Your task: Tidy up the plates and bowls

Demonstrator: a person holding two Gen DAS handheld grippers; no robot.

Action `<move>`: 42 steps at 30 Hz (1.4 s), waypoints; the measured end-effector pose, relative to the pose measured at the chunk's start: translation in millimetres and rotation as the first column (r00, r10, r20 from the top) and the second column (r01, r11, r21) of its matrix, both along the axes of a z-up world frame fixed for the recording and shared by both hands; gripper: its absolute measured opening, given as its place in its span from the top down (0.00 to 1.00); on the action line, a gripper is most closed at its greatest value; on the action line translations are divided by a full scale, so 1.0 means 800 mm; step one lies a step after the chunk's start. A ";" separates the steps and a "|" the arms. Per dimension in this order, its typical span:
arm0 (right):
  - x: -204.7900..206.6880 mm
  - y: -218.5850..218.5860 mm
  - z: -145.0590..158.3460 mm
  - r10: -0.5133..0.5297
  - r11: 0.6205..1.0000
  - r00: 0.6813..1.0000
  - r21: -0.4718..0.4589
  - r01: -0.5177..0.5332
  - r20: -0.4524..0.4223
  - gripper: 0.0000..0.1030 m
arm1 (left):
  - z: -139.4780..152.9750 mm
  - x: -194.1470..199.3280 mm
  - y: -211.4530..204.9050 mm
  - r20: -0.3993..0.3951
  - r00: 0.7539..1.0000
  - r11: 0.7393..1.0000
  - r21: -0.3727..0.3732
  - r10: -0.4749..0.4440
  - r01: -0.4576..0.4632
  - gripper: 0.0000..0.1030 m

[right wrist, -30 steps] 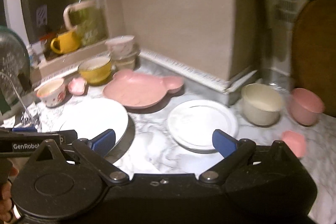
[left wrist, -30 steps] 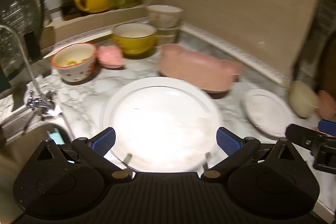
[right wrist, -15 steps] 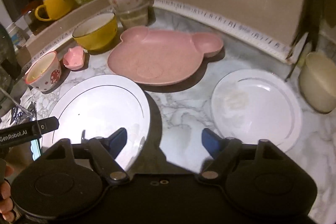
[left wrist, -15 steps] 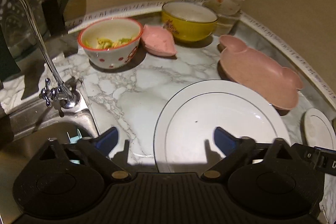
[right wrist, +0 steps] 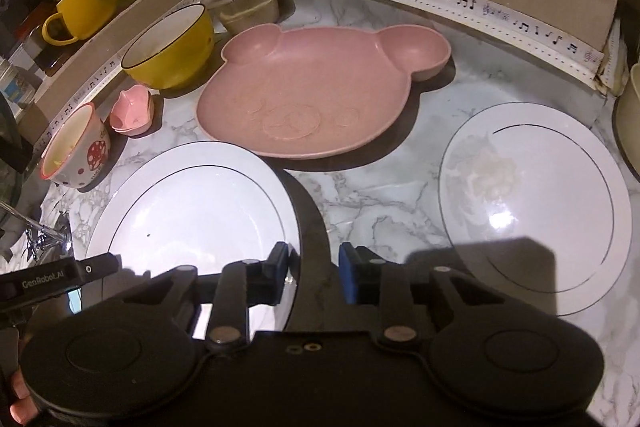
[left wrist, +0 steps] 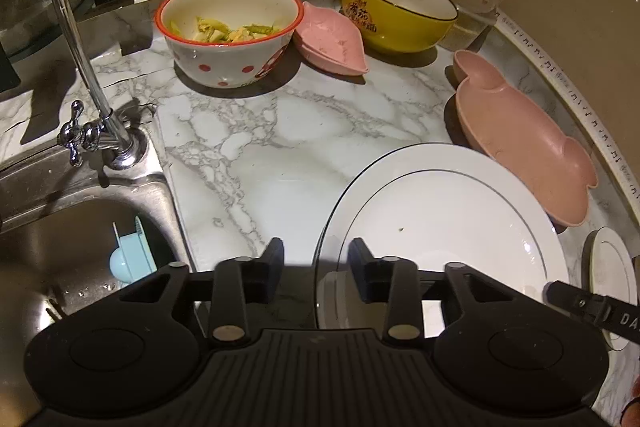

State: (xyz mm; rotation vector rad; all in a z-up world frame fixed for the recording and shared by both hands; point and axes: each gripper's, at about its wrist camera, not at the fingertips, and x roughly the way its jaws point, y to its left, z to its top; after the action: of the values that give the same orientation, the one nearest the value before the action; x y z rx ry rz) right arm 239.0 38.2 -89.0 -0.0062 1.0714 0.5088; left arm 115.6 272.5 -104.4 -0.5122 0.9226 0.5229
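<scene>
- Marble counter (left wrist: 304,131) beside a steel sink (left wrist: 60,239), lit hard from above; dishes are spread along the back wall.
- Left gripper (left wrist: 316,261): fingers partly closed with a gap left, straddling the near-left rim of the big plate (left wrist: 448,227). One pad sits over the plate, the other outside the rim. Contact with the rim cannot be confirmed.
- Right gripper (right wrist: 313,269): fingers likewise narrowed, not fully together, straddling the same plate's (right wrist: 200,211) near-right rim. Grip not confirmed either.
- Judgement: both tools are set to pinch opposite edges of the one plate for a two-handed lift.
- Recommended: seat each rim deep between the pads before closing; close both sides together; lift level, since glazed ware slips easily.
- Ahead of the right gripper: bear plate (right wrist: 316,95), just beyond the big plate and close to its far rim. Raise clear before moving forward.
- Right of that gripper: small plate (right wrist: 536,203), with a faint residue, well apart; a likely stacking partner.
- Ahead-left of the left gripper: spotted bowl (left wrist: 228,31) holding food scraps, pink dish (left wrist: 332,43), yellow bowl (left wrist: 396,11). None in the lift path.
</scene>
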 end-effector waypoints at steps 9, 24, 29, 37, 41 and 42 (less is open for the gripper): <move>-0.004 0.009 0.004 0.037 0.999 0.999 0.005 -0.037 0.010 0.93 | 0.002 0.000 -0.001 0.021 1.000 1.000 -0.029 -0.008 0.008 0.86; -0.047 -0.041 0.016 0.030 1.000 0.999 -0.003 -0.030 0.023 0.94 | 0.019 -0.032 -0.057 0.037 0.996 0.997 -0.022 -0.075 0.076 0.86; -0.065 -0.077 0.027 0.002 1.000 1.000 0.014 -0.002 0.022 0.95 | 0.018 -0.049 -0.090 0.026 0.993 0.993 -0.032 -0.116 0.117 0.86; -0.095 -0.123 0.023 -0.031 0.999 0.999 0.029 0.032 -0.021 0.95 | 0.023 -0.078 -0.123 0.012 0.989 0.988 -0.037 -0.150 0.151 0.86; -0.102 -0.137 0.019 -0.043 0.998 0.998 0.035 0.044 -0.038 0.95 | 0.024 -0.081 -0.136 0.015 0.986 0.986 -0.017 -0.167 0.167 0.86; -0.102 -0.140 0.016 -0.050 0.998 0.998 0.034 0.051 -0.042 0.95 | 0.025 -0.081 -0.138 0.013 0.986 0.986 -0.015 -0.167 0.167 0.86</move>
State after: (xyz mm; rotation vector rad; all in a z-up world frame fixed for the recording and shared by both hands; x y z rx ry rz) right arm 157.8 -73.6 -75.9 0.0626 1.1001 0.4842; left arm 50.8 161.8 -84.5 -0.4474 0.9501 0.3603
